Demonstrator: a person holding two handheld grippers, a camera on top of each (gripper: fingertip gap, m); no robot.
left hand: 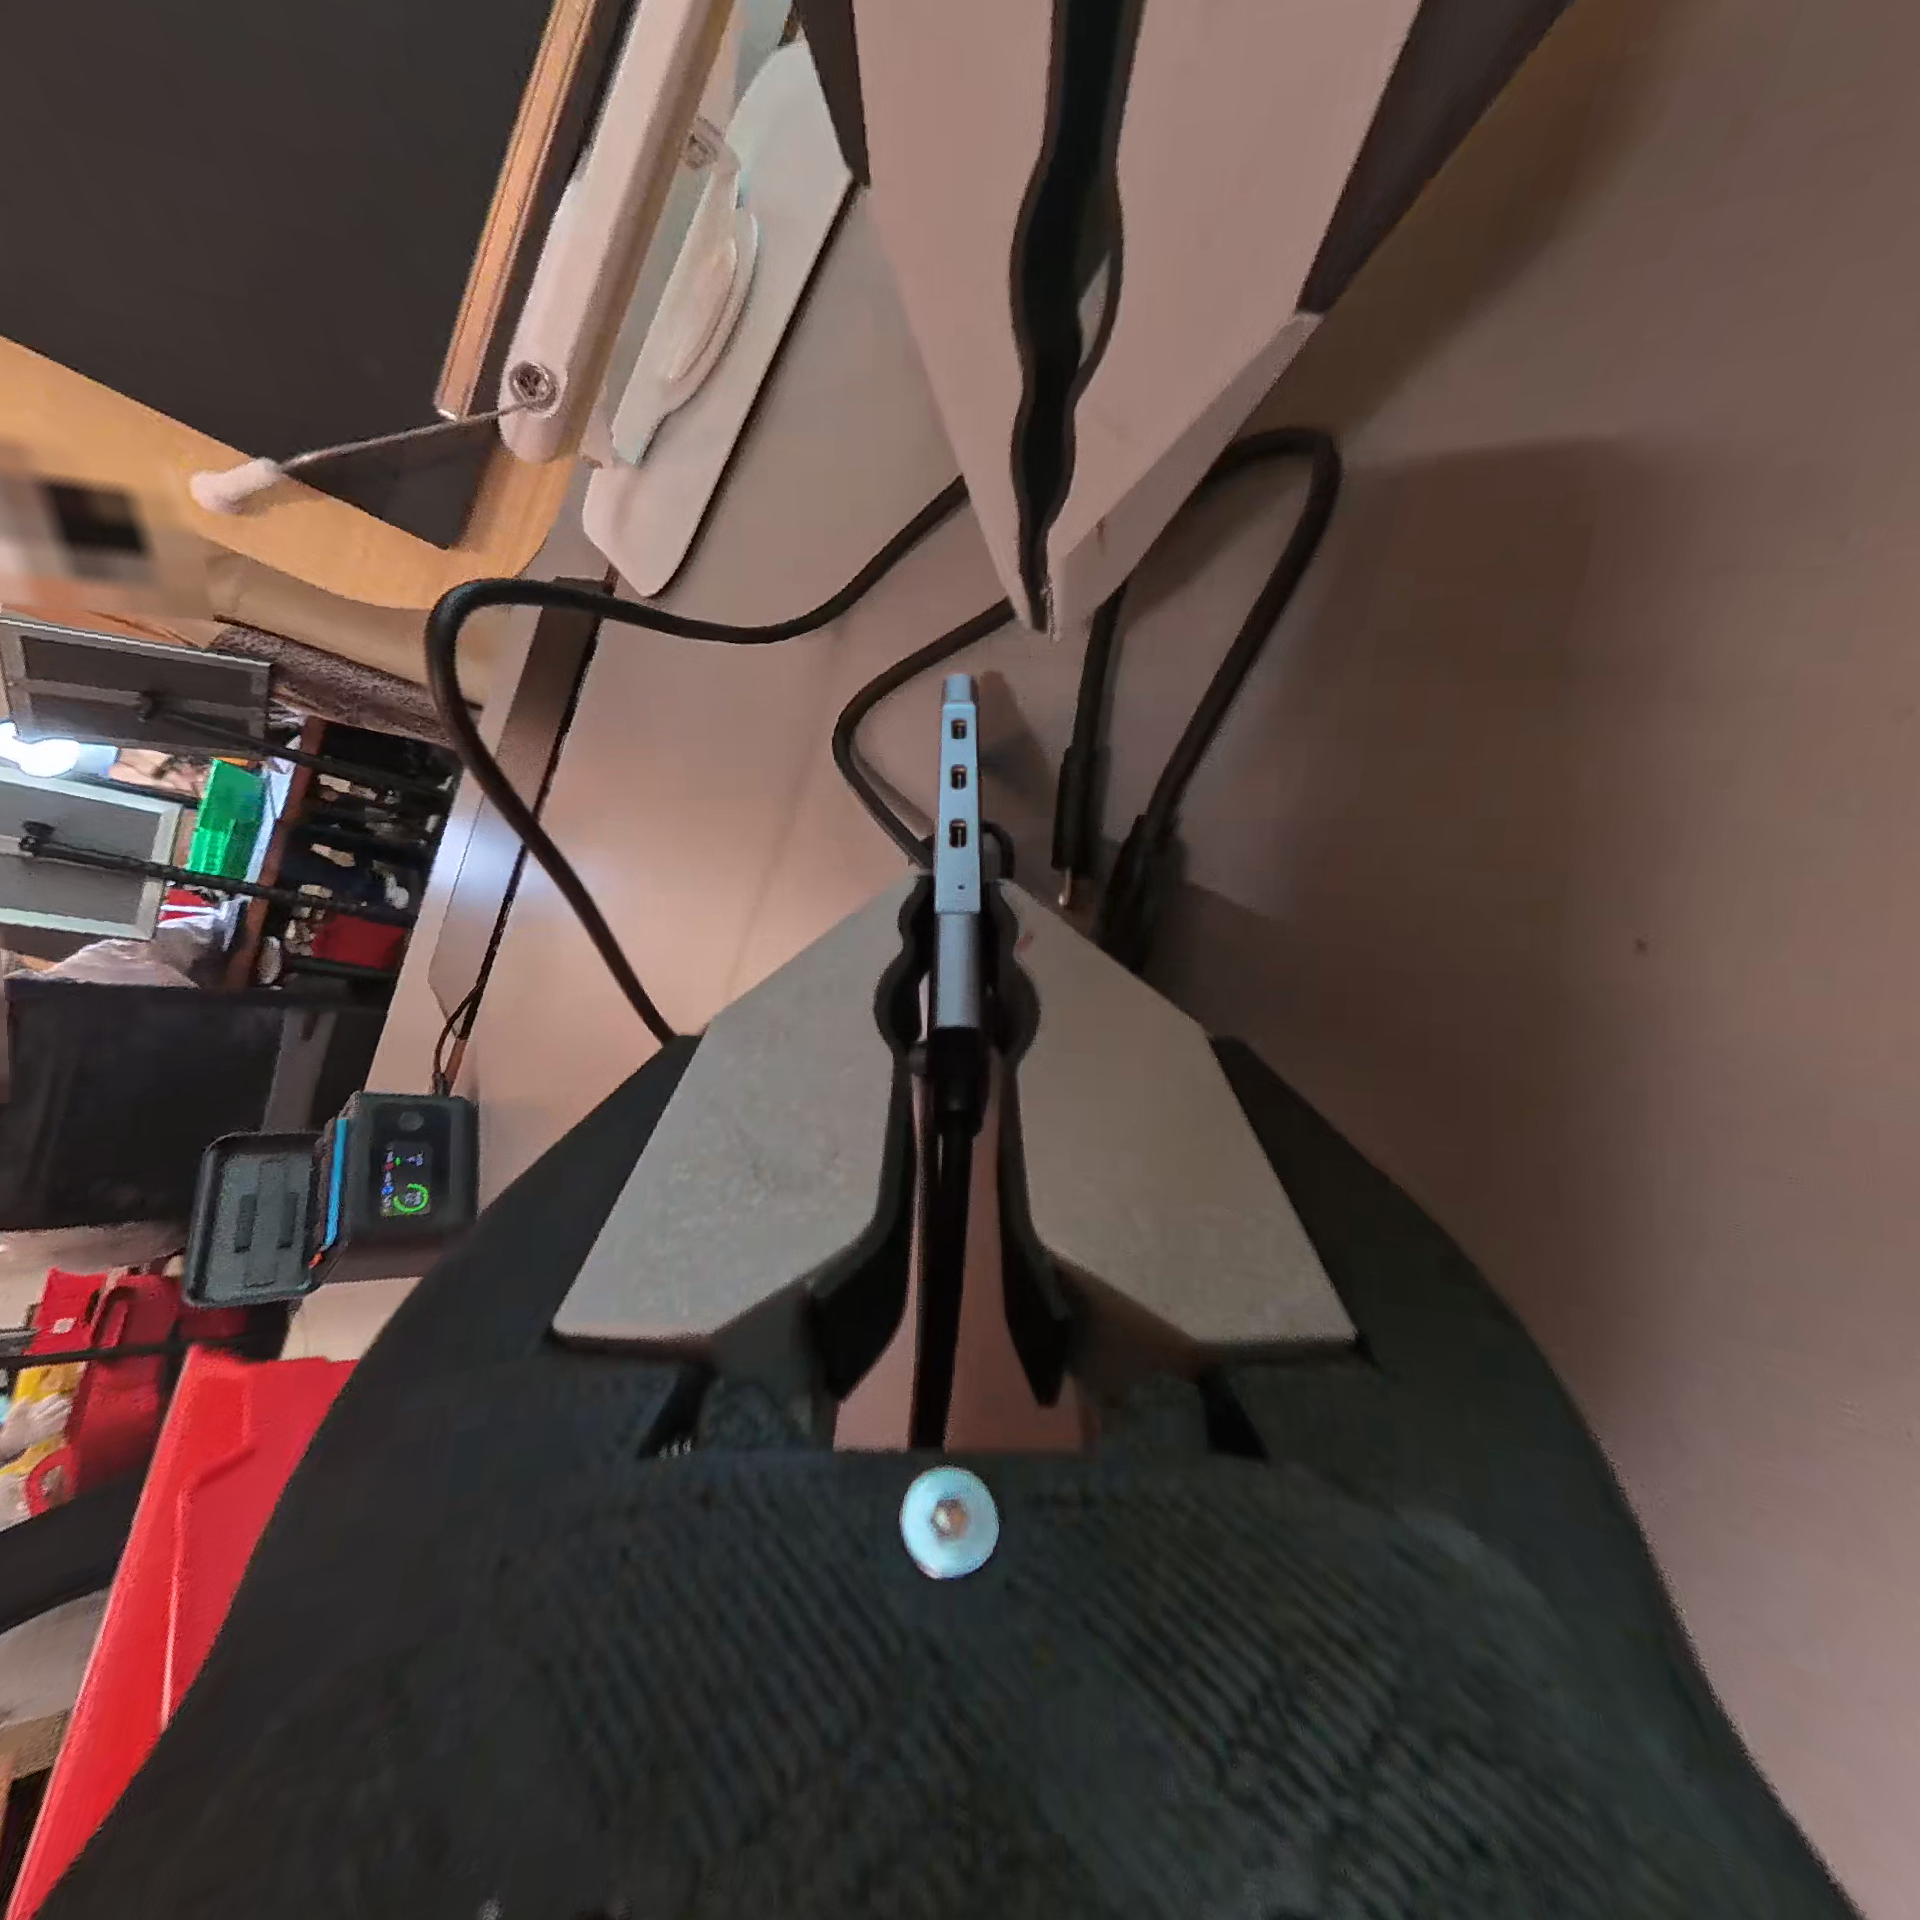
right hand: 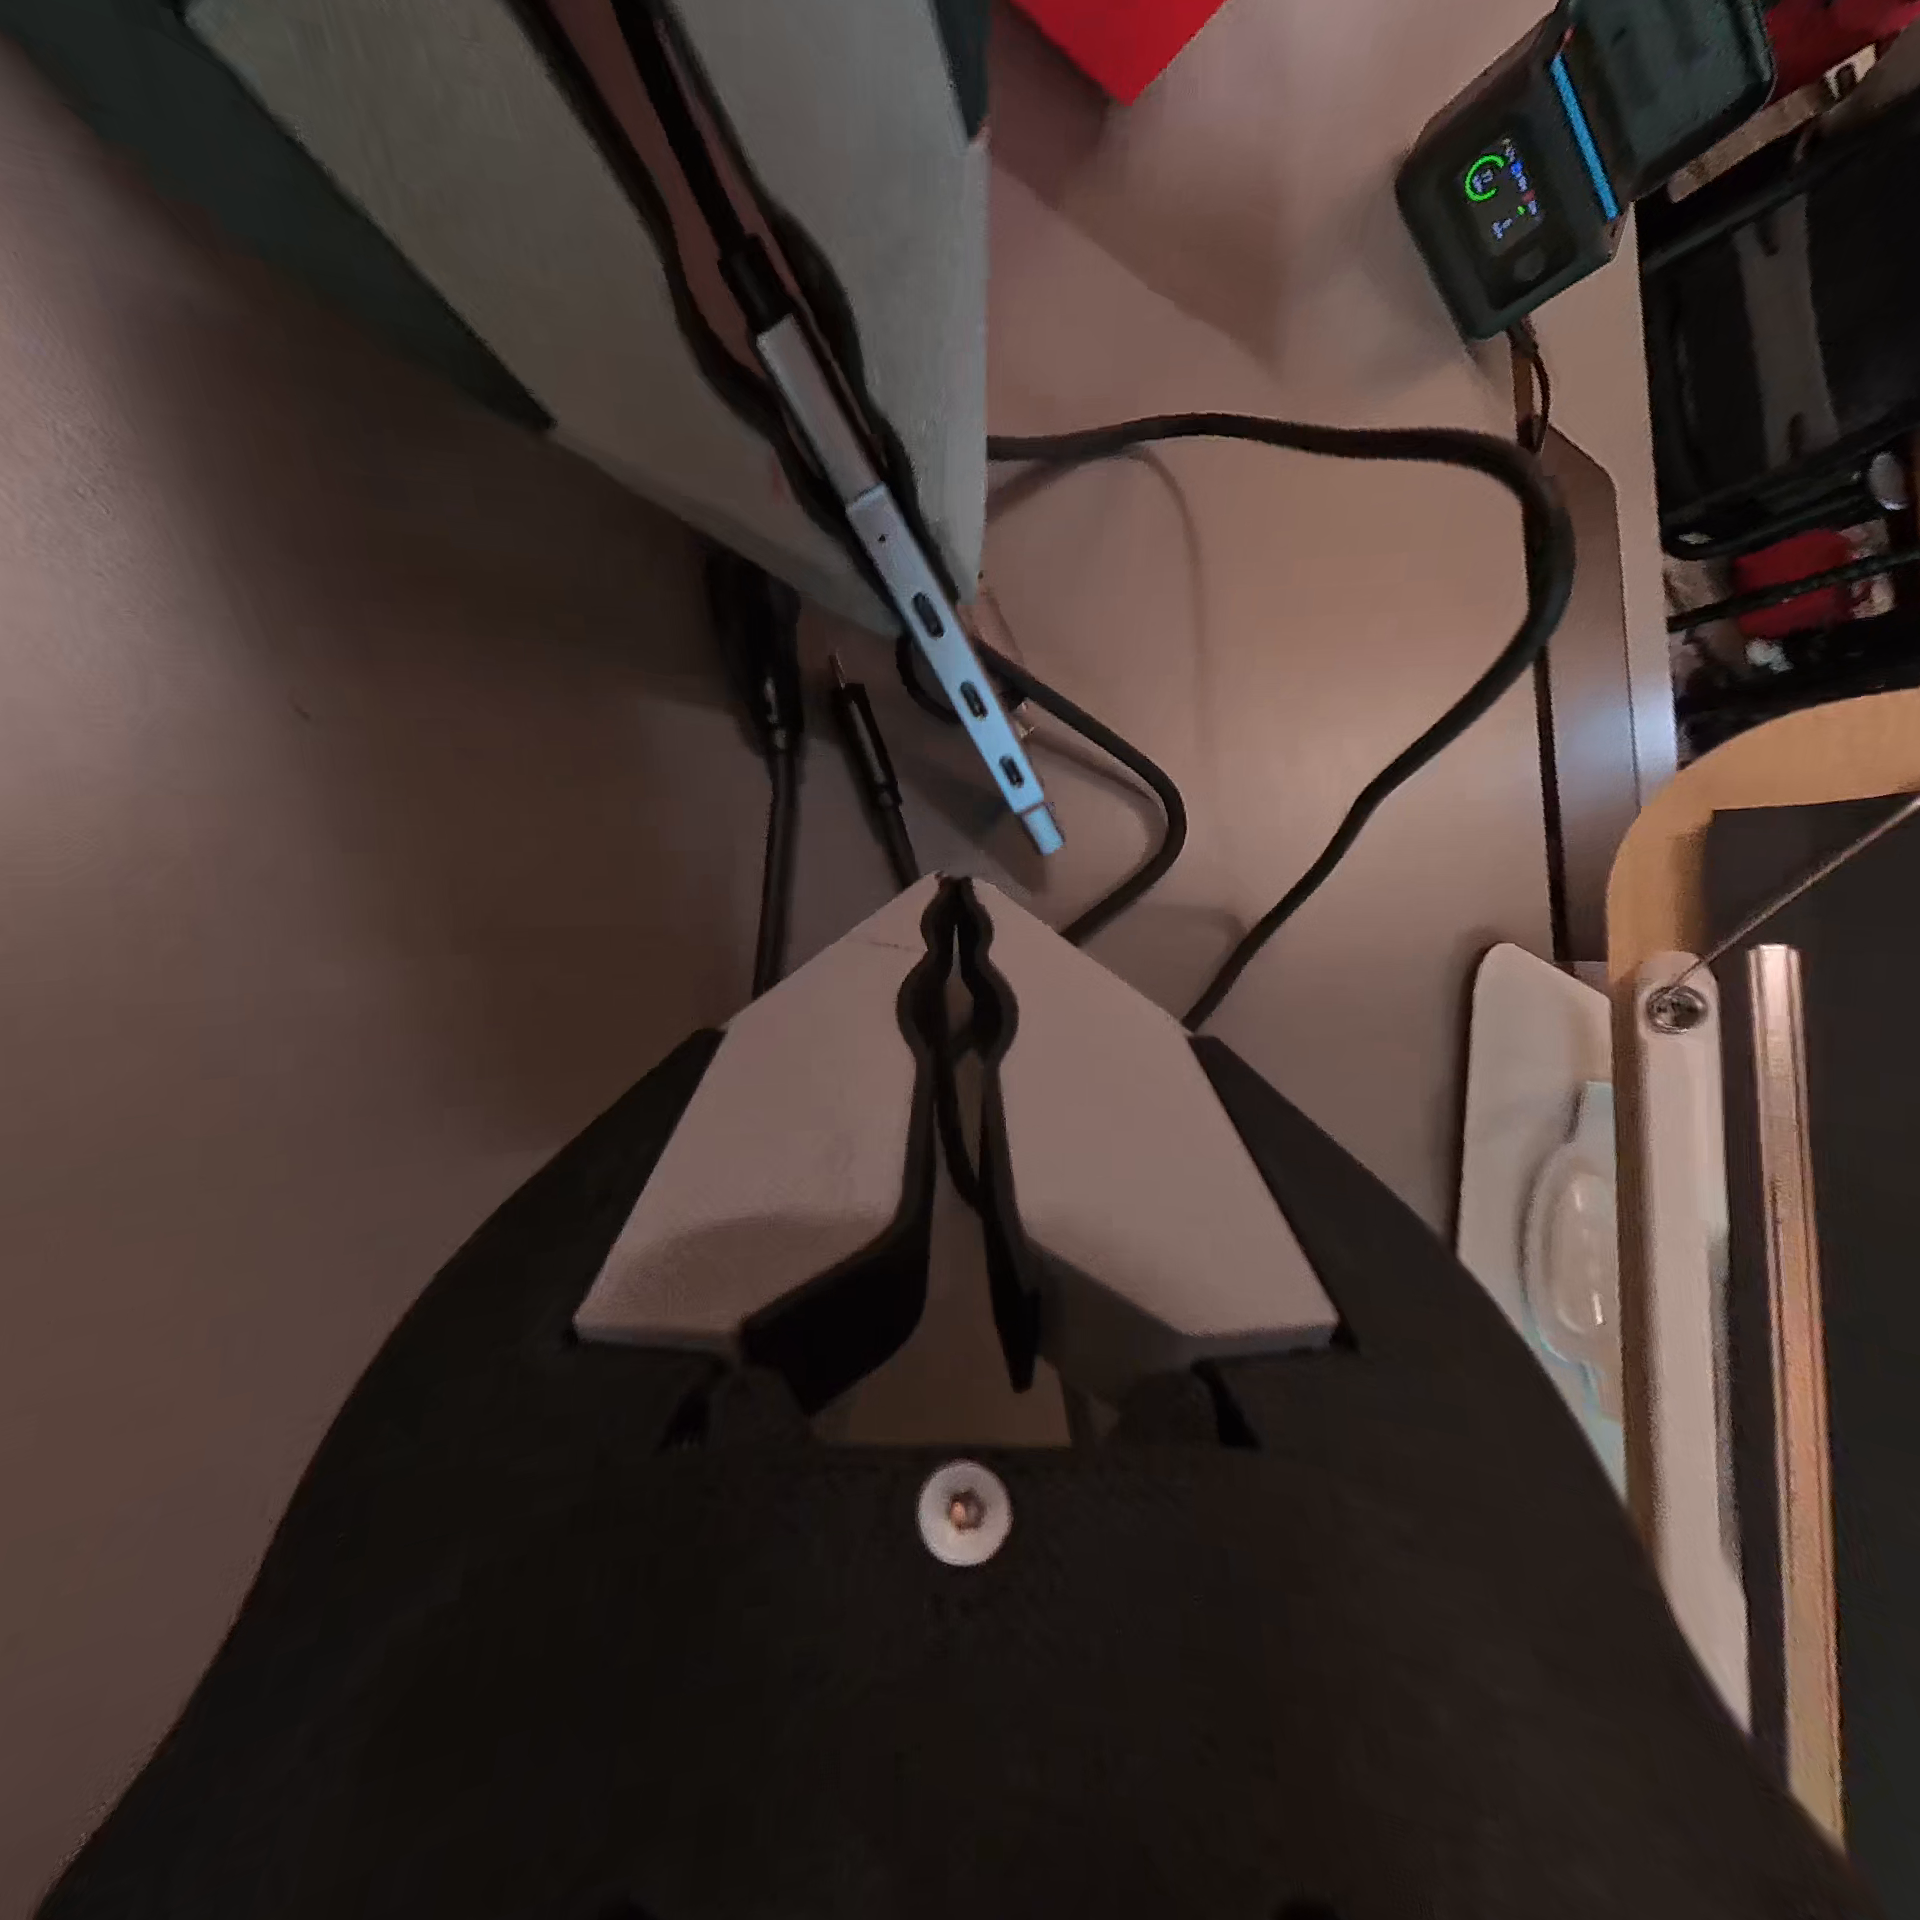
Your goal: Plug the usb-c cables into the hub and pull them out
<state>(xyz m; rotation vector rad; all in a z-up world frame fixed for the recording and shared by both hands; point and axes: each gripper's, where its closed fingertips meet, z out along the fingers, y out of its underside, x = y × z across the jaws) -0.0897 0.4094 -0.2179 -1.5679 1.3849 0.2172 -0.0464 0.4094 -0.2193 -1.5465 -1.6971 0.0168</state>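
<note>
The left hand-held gripper (left hand: 957, 894) was clamped on the hub (left hand: 956, 800), a slim grey metal bar held edge-up above the worktop (left hand: 1558, 935), its row of three small ports facing the camera and all empty. Its own black lead ran back between the fingers. The hub looked light and rigid, so a firm pinch on its flat faces near the lead end, as it was taken there, should have kept it from twisting under a plug's push; the smooth metal might still have slid if squeezed loosely.

The right hand-held gripper (right hand: 951, 894) was pinched shut on a thin black cable (right hand: 961, 1039) that ran back between its fingers; the plug end could not be made out. Its tips sat just beside the far end of the hub. The cable seemed limp, best gripped close to the connector.

A loose cable end (right hand: 868, 727) lay on the worktop near the hub, with more black cables (right hand: 1455, 447) looping beyond. The worktop was plain, matt, brownish. A small black device with a lit screen (right hand: 1501, 203) sat at its edge, and the room beyond was cluttered with red and green items.
</note>
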